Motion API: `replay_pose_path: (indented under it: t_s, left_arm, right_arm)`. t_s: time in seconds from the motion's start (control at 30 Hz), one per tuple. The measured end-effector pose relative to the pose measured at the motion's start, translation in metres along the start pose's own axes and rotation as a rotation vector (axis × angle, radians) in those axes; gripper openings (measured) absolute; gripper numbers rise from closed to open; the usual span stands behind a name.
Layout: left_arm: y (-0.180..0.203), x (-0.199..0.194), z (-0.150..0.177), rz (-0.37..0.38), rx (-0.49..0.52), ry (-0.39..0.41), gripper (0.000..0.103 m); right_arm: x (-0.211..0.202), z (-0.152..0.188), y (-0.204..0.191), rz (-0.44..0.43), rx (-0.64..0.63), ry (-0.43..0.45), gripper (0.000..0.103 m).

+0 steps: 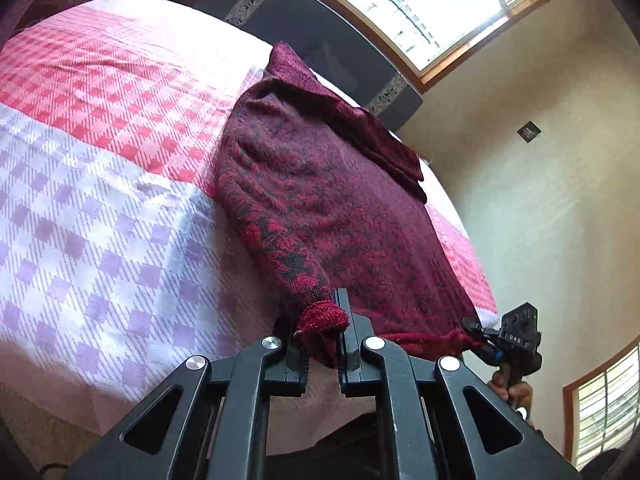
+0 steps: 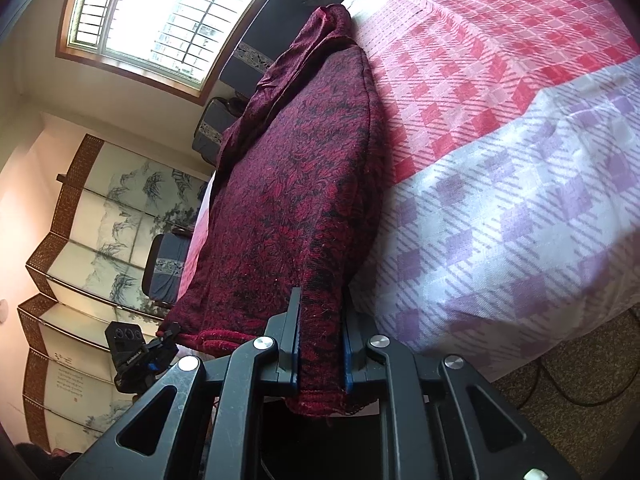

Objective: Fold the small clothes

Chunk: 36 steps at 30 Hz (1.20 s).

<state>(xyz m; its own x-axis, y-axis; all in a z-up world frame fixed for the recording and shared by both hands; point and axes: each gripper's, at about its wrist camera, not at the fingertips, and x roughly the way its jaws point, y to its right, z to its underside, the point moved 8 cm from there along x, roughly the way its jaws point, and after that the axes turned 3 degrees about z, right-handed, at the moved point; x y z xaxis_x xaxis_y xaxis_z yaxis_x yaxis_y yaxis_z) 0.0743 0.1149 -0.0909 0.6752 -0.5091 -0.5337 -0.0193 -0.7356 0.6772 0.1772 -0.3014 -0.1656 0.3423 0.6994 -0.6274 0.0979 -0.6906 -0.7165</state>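
Left gripper [image 1: 326, 340]: clamped on sweater [image 1: 320, 200] cuff at bed [image 1: 100, 220] edge
Right gripper [image 2: 320, 344]: clamped on hem
Next: fold sleeve across

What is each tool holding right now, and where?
Left tool grips the maroon sweater by a sleeve cuff; right tool grips the sweater's hem near a corner.

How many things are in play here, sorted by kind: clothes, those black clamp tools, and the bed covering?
Clothes: 1, a maroon patterned sweater
Clamp tools: 2, the left gripper shut on a sleeve cuff, the right gripper shut on the hem
Bed coverings: 1, a pink and lilac checked sheet
Total: 4
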Motion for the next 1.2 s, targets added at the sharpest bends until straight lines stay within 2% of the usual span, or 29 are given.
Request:
replay_pose_path:
  t_s: [0.13, 0.33, 0.57, 0.93, 1.2]
  left_arm:
    - [0.001, -0.009, -0.015, -0.040, 0.033, 0.066, 0.011]
    - [0.015, -0.021, -0.027, -0.004, 0.075, 0.151, 0.011]
    - [0.033, -0.029, -0.047, -0.019, 0.153, 0.195, 0.011]
    - [0.065, -0.033, -0.102, -0.046, 0.245, 0.292, 0.011]
    - [0.074, -0.011, -0.154, -0.062, 0.260, 0.330, 0.011]
  right_arm:
    - [-0.011, -0.004, -0.008, -0.061, 0.018, 0.030, 0.011]
    - [-0.022, -0.009, -0.021, -0.091, 0.001, 0.049, 0.011]
    - [-0.029, -0.024, -0.036, -0.173, 0.033, 0.065, 0.011]
    - [-0.051, -0.082, -0.069, -0.245, 0.026, 0.128, 0.011]
    - [-0.042, -0.138, -0.080, -0.224, 0.006, 0.148, 0.011]
